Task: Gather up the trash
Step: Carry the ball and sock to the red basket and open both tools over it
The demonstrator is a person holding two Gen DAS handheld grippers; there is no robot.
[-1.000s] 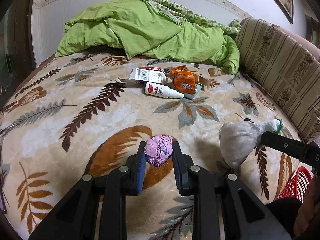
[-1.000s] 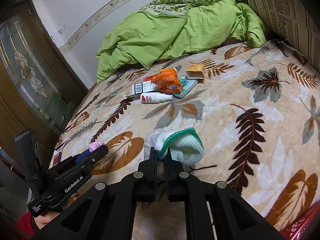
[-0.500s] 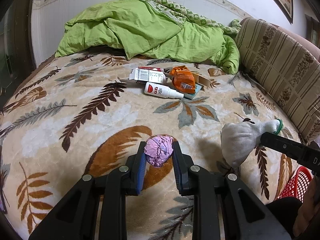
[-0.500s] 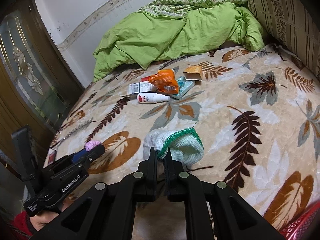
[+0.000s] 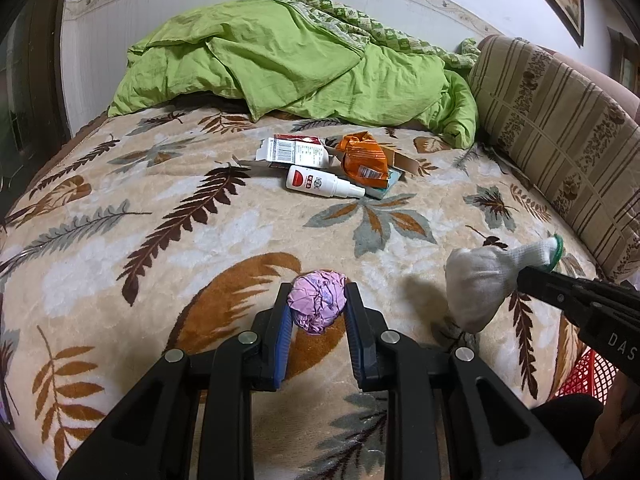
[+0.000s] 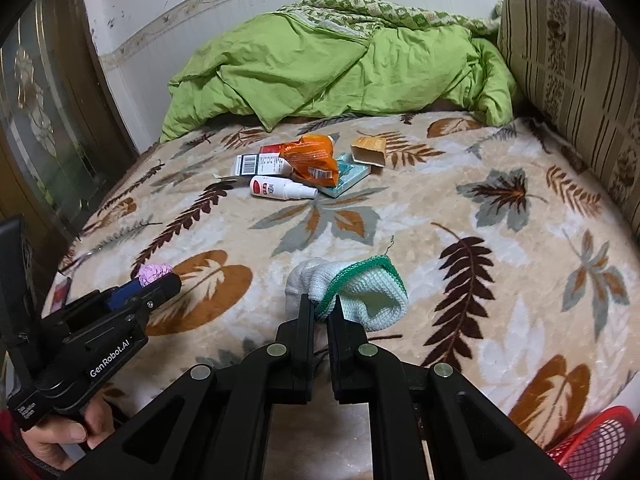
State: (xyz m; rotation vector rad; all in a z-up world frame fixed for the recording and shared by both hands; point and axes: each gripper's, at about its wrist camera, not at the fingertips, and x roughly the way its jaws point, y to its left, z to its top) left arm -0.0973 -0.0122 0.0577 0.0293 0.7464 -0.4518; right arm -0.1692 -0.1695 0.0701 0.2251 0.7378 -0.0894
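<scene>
Broadly, the blanket-covered bed (image 5: pixel 168 216) looks the same as a second ago, with only the right view swinging a little; both grips hold, so the carry to the red basket (image 6: pixel 596 446) at the bed's near edge seems next. The white sock (image 6: pixel 360 292) hangs pinched at its green cuff in the right gripper (image 6: pixel 319 308). The pink paper ball (image 5: pixel 318 302) sits squeezed between the left gripper's (image 5: pixel 316 312) blue pads. Boxes, an orange wrapper (image 5: pixel 364 158) and a small bottle (image 5: pixel 320 184) lie well apart, mid-bed.
</scene>
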